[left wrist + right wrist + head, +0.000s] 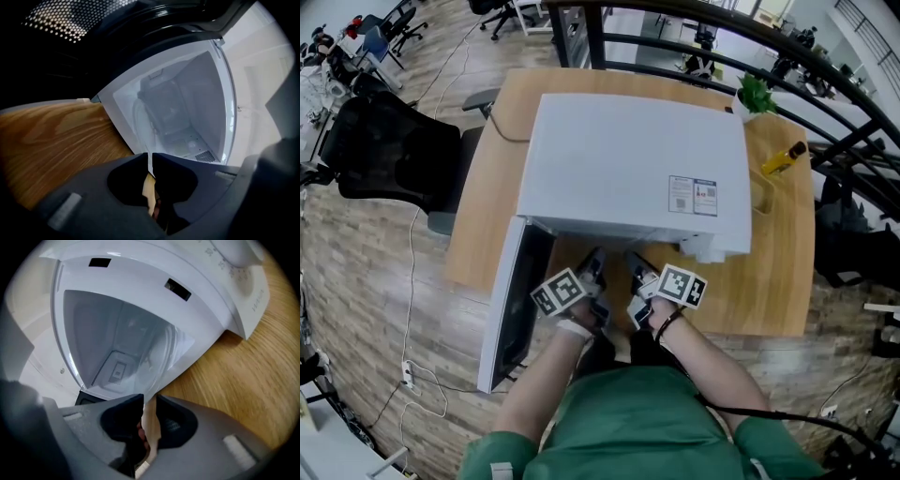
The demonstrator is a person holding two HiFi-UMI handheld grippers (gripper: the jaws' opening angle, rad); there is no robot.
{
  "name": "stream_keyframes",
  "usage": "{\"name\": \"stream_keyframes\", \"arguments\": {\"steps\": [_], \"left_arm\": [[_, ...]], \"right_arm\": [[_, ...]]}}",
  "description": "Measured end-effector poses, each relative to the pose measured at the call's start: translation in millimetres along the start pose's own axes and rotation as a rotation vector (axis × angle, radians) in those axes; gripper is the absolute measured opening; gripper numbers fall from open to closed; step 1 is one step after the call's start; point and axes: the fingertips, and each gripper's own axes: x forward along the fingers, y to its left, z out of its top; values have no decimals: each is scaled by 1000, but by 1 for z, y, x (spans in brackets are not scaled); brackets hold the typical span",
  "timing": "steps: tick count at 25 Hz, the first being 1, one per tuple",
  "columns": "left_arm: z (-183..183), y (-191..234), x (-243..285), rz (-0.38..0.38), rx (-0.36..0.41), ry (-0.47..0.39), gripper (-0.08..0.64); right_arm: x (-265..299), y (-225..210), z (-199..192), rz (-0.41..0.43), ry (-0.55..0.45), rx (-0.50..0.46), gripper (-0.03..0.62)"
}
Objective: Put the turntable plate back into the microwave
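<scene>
Left tool: jaws closed on the near rim of the clear round glass turntable plate. The plate runs ahead of the tool, flat, into the white box-shaped microwave. We judge the low, level hold is meant to seat it on the floor. Right tool: jaws parted, rim between them, unpinched. The microwave's top label and dial print are unreadable.
</scene>
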Motion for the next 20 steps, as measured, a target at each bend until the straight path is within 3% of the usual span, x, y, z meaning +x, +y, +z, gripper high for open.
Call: {"name": "stream_keyframes", "arguments": {"steps": [3,12,20], "left_arm": [[1,1,2,0,1,3,38],[3,11,8,20,-18,9,40],[1,5,20,14,-19,15,40]], "right_arm": [[3,-3,0,-8,-4,14,26],[14,-7,20,-36,-31,19,23],[20,-5,15,-37,-7,0,25]]}}
